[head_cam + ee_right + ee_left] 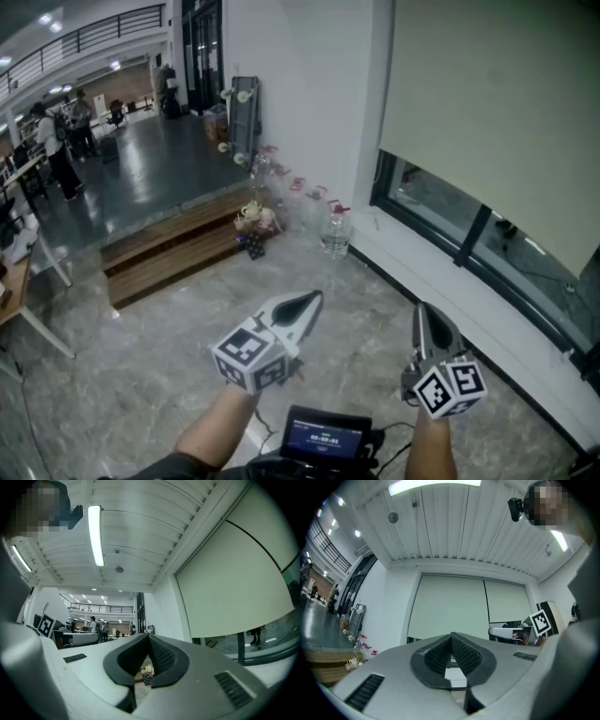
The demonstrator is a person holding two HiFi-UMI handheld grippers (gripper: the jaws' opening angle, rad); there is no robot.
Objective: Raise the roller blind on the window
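Roller blind (pixel 487 112) hangs at the upper right of the head view, drawn most of the way down over the window (pixel 441 211), with one strip of glass bare under its lower edge. In the left gripper view it shows as two pale panels side by side (pixel 450 606), straight ahead of the jaws. From the left in the head view: a few people (pixel 52 145) stand far off on a dark floor, too small to count surely. Then come wooden steps (pixel 178 246), one rack (pixel 242 111) against the white wall, and a small heap of bits (pixel 255 223) at the foot of the steps. One clear bottle (pixel 336 232) stands upright on the marble floor (pixel 141 384) just beside the white sill (pixel 469 319). Nearer the camera the two grippers are held well apart, each carrying one marker cube. The left gripper (pixel 309 302) has its jaws pressed fully together, tips touching, with nothing between them, and it points toward the wall. One small screen (pixel 325 436) sits low between the two forearms. The right gripper (pixel 424 314) is likewise closed tight and empty, its tip aimed toward the sill below the blind. Neither gripper touches the blind or the window. In the right gripper view one long ceiling light (pixel 96 535) glows overhead
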